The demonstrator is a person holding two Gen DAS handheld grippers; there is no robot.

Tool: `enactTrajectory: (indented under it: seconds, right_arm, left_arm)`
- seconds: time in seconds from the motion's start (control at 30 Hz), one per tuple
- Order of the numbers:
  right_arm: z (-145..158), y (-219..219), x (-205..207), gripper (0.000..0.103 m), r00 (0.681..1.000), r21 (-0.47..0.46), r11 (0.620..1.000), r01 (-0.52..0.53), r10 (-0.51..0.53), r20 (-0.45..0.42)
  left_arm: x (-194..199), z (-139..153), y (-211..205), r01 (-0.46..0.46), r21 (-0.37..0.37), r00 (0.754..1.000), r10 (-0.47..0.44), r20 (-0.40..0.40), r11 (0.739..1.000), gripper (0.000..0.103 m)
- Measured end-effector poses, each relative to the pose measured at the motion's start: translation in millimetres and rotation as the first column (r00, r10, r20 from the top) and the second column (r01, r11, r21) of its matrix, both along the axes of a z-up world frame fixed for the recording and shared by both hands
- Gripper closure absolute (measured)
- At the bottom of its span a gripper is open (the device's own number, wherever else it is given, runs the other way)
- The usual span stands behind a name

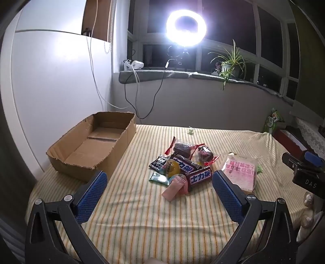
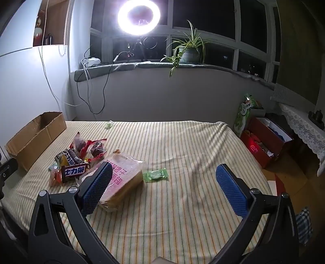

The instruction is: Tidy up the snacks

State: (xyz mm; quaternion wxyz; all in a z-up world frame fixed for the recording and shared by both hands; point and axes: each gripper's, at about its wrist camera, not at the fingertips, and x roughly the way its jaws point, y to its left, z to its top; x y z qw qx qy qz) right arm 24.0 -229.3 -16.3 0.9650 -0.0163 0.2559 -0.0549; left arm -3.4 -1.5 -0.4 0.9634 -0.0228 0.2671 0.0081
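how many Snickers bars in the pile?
2 visible. One Snickers bar lies at the pile's near edge, beside the pink packet. The second Snickers bar sits just behind it, partly covered by the yellow snack. More could be buried underneath.

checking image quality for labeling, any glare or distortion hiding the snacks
Left wrist view: ring light blows out the window area, snack pile stays readable. Right wrist view: same ring light glare up top; fisheye bends the edges, bread bag partly behind a finger.
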Motion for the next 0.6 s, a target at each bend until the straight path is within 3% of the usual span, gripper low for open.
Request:
enactTrajectory:
  seconds: [0.6]
  right_arm:
    - [-2.2, 0.5, 0.7, 0.000, 1.000, 0.012, 1.000, -0.019, 0.019, -0.016]
  left_arm:
    - [-2.7, 1.6, -1.6, -0.001, -0.002, 1.000, 0.001, 0.004, 1.000, 0.001]
